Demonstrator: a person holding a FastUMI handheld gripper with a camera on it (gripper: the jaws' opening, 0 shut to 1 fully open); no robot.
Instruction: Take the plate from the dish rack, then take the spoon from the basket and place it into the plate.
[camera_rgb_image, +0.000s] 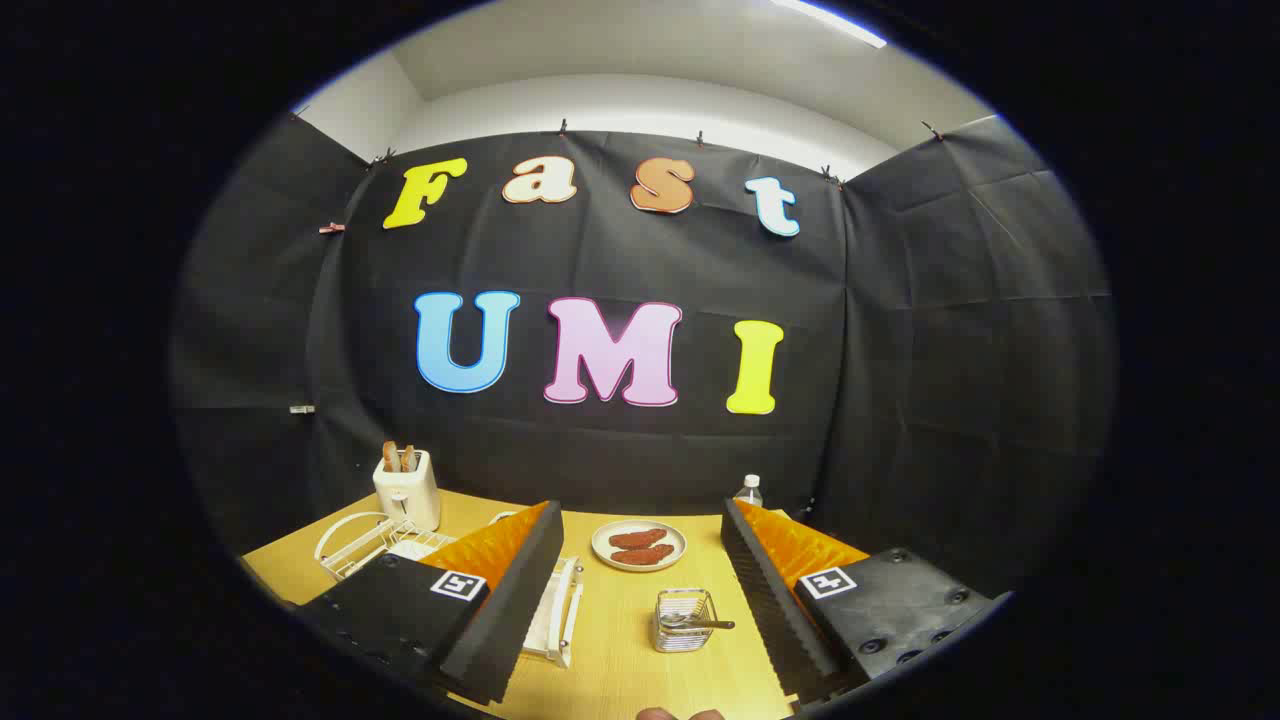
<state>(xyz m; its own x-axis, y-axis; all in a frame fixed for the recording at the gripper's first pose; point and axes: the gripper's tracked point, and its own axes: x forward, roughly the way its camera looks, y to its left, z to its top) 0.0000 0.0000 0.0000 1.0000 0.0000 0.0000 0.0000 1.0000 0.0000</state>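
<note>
Gripper fingers are standing wide open, holding nothing; approaching the dish rack lower left, level entry is advisable.

Claw fingers spread wide, holding nothing, with bare worktop between them. Dead ahead in that lane stands the wire basket, spoon handle poking out sideways. Beyond it, the plate of food blocks the middle. Dish rack and toaster crowd the far left corner; a bottle guards the back edge.
</note>
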